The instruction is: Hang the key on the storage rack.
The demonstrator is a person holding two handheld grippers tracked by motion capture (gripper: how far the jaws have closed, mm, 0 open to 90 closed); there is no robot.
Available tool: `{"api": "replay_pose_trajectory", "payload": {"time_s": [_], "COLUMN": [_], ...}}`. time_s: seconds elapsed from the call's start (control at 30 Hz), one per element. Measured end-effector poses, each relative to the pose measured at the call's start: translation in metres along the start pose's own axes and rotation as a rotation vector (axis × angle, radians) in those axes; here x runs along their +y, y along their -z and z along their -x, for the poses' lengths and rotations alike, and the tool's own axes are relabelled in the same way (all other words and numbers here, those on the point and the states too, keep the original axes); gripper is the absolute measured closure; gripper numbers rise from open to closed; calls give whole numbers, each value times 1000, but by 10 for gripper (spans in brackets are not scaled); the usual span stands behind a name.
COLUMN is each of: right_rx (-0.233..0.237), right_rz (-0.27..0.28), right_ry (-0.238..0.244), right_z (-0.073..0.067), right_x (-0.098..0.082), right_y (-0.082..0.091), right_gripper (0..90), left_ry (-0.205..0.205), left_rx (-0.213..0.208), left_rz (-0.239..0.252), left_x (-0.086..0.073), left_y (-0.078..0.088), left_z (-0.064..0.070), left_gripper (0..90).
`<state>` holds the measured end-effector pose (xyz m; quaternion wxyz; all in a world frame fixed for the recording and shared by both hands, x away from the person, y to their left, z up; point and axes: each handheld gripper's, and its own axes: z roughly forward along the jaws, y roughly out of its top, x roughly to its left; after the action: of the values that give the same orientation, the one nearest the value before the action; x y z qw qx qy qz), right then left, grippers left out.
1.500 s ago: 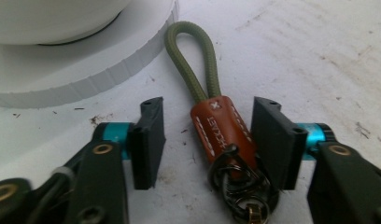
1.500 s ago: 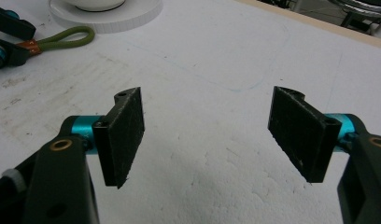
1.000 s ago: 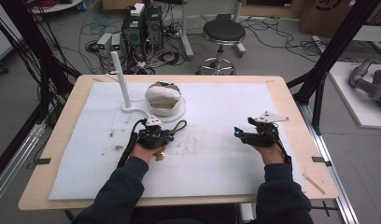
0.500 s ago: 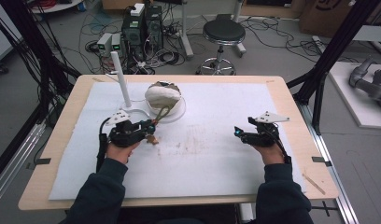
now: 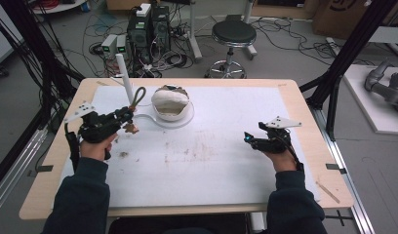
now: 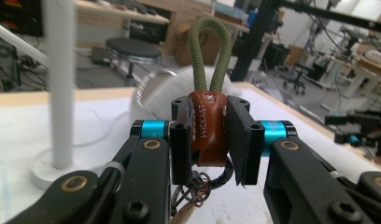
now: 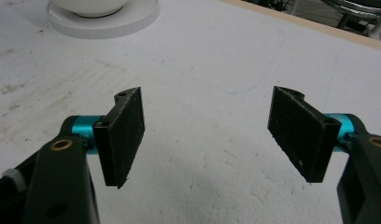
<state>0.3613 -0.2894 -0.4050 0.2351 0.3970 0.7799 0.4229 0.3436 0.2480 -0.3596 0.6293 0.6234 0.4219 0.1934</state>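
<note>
A keychain (image 6: 207, 130) with a brown leather tag, an olive cord loop (image 6: 207, 51) and metal rings hanging below is clamped between my left gripper's (image 6: 209, 140) pads. In the high view the left gripper (image 5: 129, 117) is raised at the table's left, its cord loop (image 5: 137, 96) standing up just right of a white upright post (image 5: 124, 73). The post (image 6: 60, 84) stands close on the left in the left gripper view. My right gripper (image 5: 249, 139) rests at the table's right, jaws wide apart; in its own view the right gripper (image 7: 209, 133) has only the white mat between the pads.
A white bowl (image 5: 171, 103) sits on a round white base (image 7: 104, 16) behind the table's middle, right of the post. The white mat (image 5: 211, 165) shows brown stains at its centre. A stool (image 5: 233, 34) and electronics stand on the floor beyond the table's far edge.
My left gripper has carried the keychain from the table's middle leftward and upward, close to the white post. The right gripper has stayed put.
</note>
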Motion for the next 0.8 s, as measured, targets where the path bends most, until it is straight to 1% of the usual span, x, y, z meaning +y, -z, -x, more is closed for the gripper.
{"api": "replay_pose_trajectory", "payload": {"time_s": [0.1, 0.17, 0.27, 0.33, 0.47, 0.5, 0.63, 0.73, 0.8], "right_rx": [-1, 0, -3, 2, 0, -1, 2, 4, 4], "right_rz": [1, -2, -2, -5, -5, -8, -11, -9, -9], "right_ry": [-3, -4, 1, -1, -1, 0, -2, 3, 3], "right_z": [0, 0, -1, -1, -2, -2, -2, -2, -2], "right_x": [0, 0, 0, 0, 0, 0, 0, 0, 0], "right_y": [0, 0, -1, -1, -1, -1, -2, -2, -2], "right_gripper": [277, 277, 277, 277, 277, 277, 277, 277, 277], "left_ry": [9, 16, 12, 10, 15, 14, 10, 13, 7], "left_rx": [40, 60, 94, 123, 186, 199, 224, 233, 233], "left_rz": [31, 51, 75, 72, 53, 40, -3, -25, -50], "left_x": [8, 14, 21, 25, 29, 29, 28, 26, 23], "left_y": [7, 11, 15, 16, 13, 11, 2, -7, -12], "left_z": [-8, -14, -20, -25, -33, -35, -38, -39, -39], "left_gripper": [717, 717, 717, 716, 716, 716, 716, 715, 715]}}
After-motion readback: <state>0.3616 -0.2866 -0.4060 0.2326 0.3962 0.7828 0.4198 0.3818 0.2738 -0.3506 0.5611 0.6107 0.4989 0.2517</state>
